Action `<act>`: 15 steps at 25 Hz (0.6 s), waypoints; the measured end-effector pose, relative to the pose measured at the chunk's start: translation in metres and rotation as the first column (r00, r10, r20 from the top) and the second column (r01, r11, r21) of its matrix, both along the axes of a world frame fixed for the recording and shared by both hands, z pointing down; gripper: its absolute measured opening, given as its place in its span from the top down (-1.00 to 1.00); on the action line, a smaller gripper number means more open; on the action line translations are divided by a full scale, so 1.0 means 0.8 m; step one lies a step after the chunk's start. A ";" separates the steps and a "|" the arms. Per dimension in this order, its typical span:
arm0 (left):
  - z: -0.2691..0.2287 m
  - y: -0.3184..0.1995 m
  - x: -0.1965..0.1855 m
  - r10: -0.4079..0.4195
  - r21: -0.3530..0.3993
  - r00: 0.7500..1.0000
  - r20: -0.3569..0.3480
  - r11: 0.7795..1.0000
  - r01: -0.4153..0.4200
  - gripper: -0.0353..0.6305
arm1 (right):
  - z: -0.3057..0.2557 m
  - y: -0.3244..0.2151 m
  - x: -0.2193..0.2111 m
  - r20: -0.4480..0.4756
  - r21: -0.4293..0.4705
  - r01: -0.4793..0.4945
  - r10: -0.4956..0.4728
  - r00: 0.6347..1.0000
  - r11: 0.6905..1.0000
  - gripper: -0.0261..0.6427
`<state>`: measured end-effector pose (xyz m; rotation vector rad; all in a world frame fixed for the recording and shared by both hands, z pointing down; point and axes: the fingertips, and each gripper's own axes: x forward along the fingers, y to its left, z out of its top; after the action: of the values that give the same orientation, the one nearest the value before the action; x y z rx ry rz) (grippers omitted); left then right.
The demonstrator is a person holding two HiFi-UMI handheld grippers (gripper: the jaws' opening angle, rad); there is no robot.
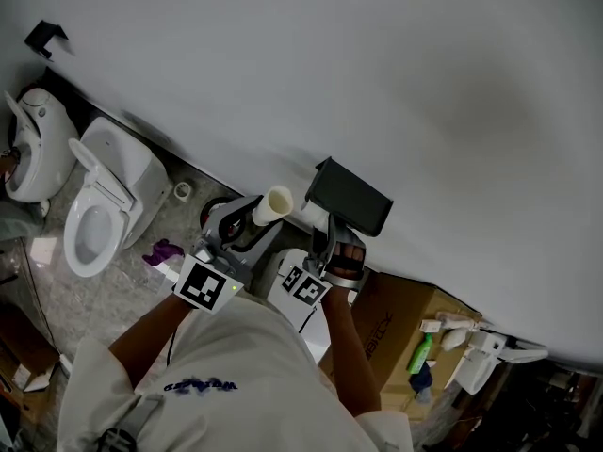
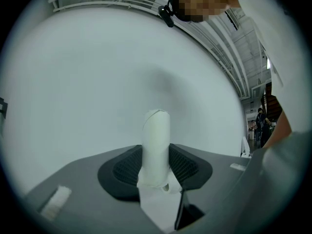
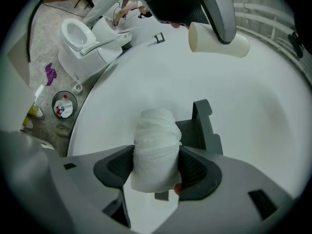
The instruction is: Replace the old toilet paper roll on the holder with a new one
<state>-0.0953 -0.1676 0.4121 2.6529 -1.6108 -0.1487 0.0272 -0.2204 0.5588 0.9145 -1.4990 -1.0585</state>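
My left gripper (image 2: 156,165) is shut on the old roll, a bare pale cardboard tube (image 2: 156,145) that stands up between the pads in front of the white wall. In the head view this tube (image 1: 274,204) is held out left of the black holder (image 1: 350,199) on the wall. My right gripper (image 3: 156,168) is shut on a new white toilet paper roll (image 3: 155,150), squeezed between the pads. The holder's grey bracket (image 3: 204,128) is just behind that roll. In the right gripper view the left gripper's tube (image 3: 218,41) shows at the top.
Two white toilets (image 1: 104,205) (image 1: 33,149) stand along the wall at the left. A round bin with rubbish (image 3: 64,105) and a purple cloth (image 1: 165,250) are on the floor. A cardboard box (image 1: 396,323) and a green bottle (image 1: 419,354) sit at the right.
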 end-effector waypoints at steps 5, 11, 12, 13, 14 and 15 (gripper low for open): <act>-0.005 -0.001 0.009 0.011 0.000 1.000 0.005 1.000 -0.011 0.36 | -0.001 0.000 0.001 0.014 -0.012 -0.003 0.003 1.000 1.000 0.08; -0.009 -0.007 0.010 0.016 0.004 0.999 0.031 1.000 -0.016 0.36 | -0.020 0.016 0.004 0.172 -0.058 -0.055 0.065 0.983 0.997 -0.04; -0.010 -0.008 0.011 0.016 0.005 0.999 0.034 1.000 -0.016 0.36 | -0.026 0.022 0.006 0.211 -0.062 -0.067 0.079 0.974 0.996 -0.03; -0.012 -0.009 0.011 0.016 0.006 0.999 0.034 1.000 -0.016 0.36 | -0.033 0.029 0.009 0.252 -0.069 -0.079 0.094 0.963 0.994 -0.03; -0.015 -0.010 0.012 0.015 0.005 0.999 0.032 1.000 -0.015 0.36 | -0.042 0.034 0.012 0.293 -0.077 -0.092 0.111 0.950 0.993 -0.02; -0.018 -0.011 0.013 0.015 0.006 0.999 0.030 1.000 -0.015 0.36 | -0.050 0.039 0.017 0.335 -0.087 -0.107 0.130 0.933 0.990 0.00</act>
<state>-0.0853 -0.1767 0.3981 2.6841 -1.6006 -0.1151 0.0412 -0.1894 0.5185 1.1691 -1.7264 -0.7831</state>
